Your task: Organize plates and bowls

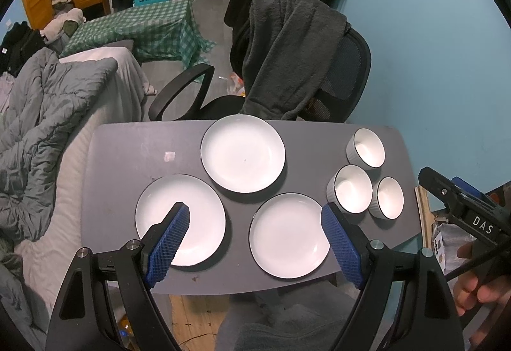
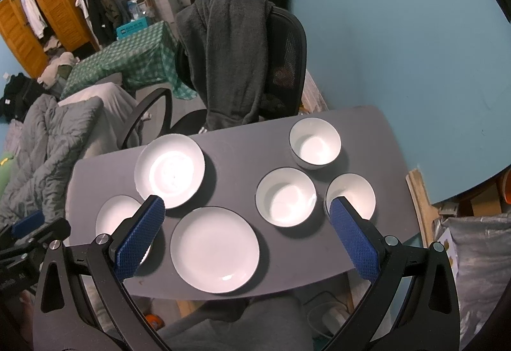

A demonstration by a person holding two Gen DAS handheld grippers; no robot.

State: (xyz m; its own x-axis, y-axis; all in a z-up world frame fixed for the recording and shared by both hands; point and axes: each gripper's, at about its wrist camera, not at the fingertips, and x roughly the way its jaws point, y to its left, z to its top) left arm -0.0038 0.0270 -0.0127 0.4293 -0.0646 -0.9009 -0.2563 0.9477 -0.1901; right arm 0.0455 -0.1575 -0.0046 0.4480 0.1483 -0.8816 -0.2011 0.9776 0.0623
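Note:
Three white plates with dark rims lie on the grey table (image 1: 127, 146): a far plate (image 1: 242, 153), a left plate (image 1: 204, 223) and a near plate (image 1: 287, 236). Three white bowls stand at the right: far bowl (image 1: 367, 146), middle bowl (image 1: 351, 188), right bowl (image 1: 389, 197). My left gripper (image 1: 255, 217) is open and empty above the near plates. In the right wrist view the plates (image 2: 169, 170) (image 2: 214, 249) (image 2: 115, 217) and bowls (image 2: 314, 143) (image 2: 286, 196) (image 2: 354, 194) show again. My right gripper (image 2: 247, 207) is open and empty above them.
An office chair (image 1: 338, 73) draped with a dark fleece (image 1: 287, 48) stands behind the table. A bed with a grey quilt (image 1: 41, 115) lies to the left. The blue wall (image 2: 399, 32) is at the right. The right gripper's body (image 1: 463, 210) shows at the right edge.

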